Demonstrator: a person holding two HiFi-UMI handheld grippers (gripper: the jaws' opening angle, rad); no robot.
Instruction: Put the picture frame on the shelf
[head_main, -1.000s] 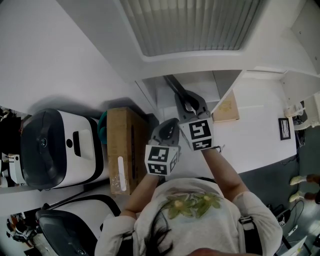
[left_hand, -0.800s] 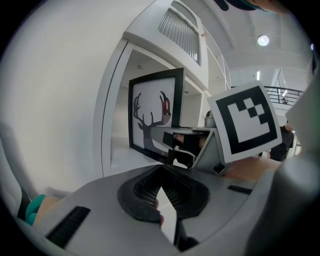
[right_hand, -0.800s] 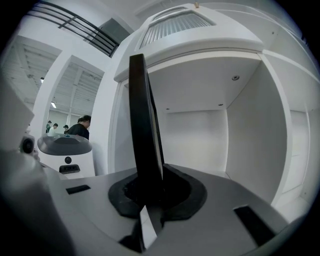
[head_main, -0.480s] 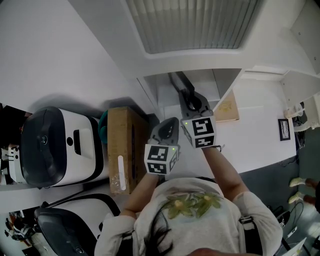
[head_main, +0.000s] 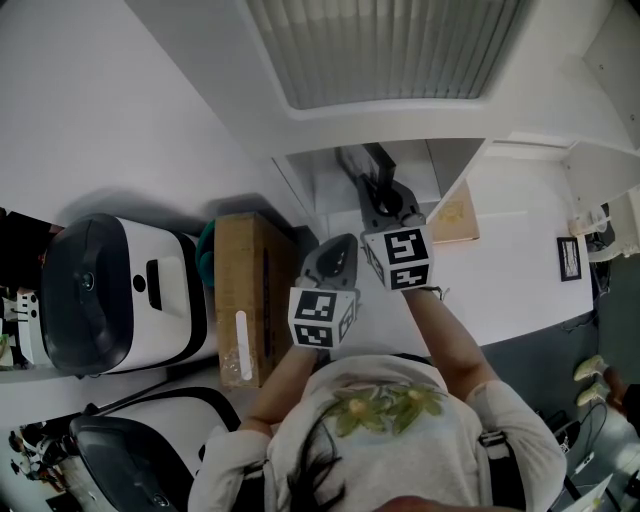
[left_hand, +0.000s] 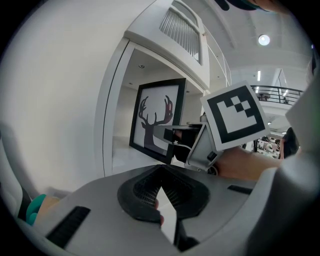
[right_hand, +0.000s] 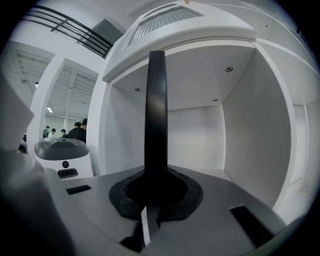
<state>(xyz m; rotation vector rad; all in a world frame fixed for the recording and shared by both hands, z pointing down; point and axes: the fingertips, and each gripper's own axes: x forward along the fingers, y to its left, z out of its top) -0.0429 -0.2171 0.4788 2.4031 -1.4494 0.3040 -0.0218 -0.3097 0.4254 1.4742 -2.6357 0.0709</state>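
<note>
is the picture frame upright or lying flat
Upright: the picture frame is vertical at the shelf opening, its edge clamped in the right gripper.

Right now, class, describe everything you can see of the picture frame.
The picture frame is a thin black rectangular frame around a white print of a dark antlered deer silhouette. It stands upright in portrait pose inside the white shelf opening. The right gripper has its jaws shut on one side edge, so from that gripper's view it shows only as a narrow black bar. Whether its bottom edge touches the shelf floor cannot be told.
</note>
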